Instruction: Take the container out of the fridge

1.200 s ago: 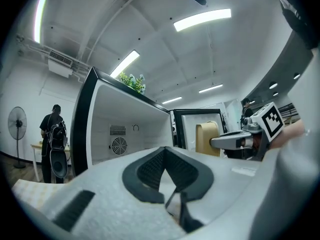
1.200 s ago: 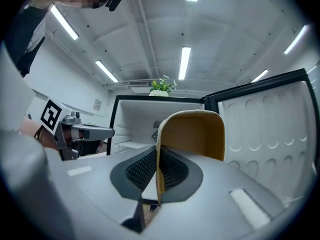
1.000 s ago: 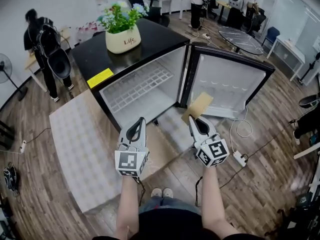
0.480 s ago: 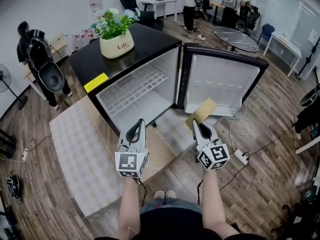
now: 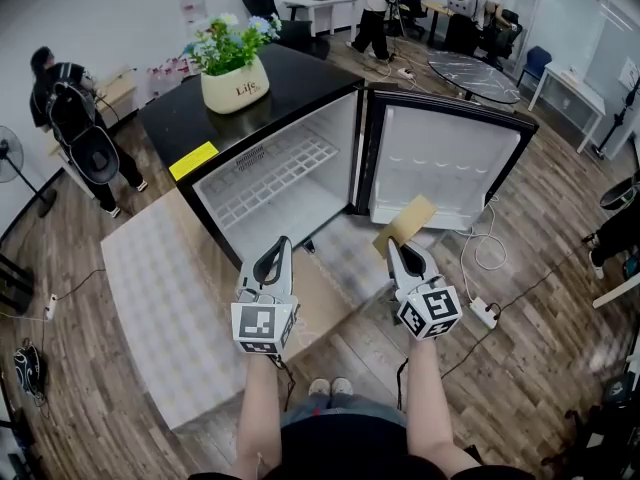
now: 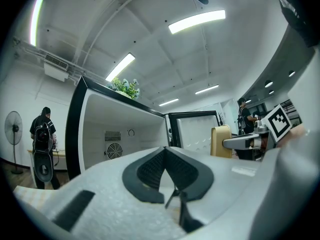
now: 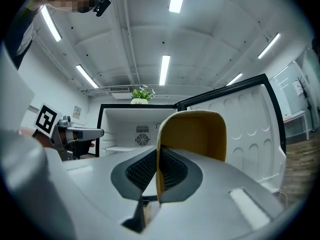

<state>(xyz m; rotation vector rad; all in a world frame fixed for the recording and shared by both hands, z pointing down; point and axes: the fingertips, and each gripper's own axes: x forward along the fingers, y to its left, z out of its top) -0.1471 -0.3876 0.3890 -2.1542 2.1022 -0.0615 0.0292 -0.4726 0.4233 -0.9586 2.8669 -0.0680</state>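
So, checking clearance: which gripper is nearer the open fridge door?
Right. The right gripper, holding the tan container, is just in front of the fridge door; the left gripper faces the open compartment.

My tan container (image 5: 405,221) hangs tilted, its thin wall pinched in my right gripper (image 5: 396,249), at four o'clock from the open black fridge (image 5: 310,83).

1. The container (image 7: 192,134) is blocking part of the fridge (image 7: 125,129) interior in the right gripper view, its lower edge disappearing between the fingers (image 7: 172,174) of the right gripper (image 7: 159,159).
2. In the head view, that gripper is covering the container's near end (only the far part is showing).
3. The yellow label (image 5: 198,159) is carrying print too small to read.
4. The person's arms (image 5: 428,408) are running off the bottom edge.
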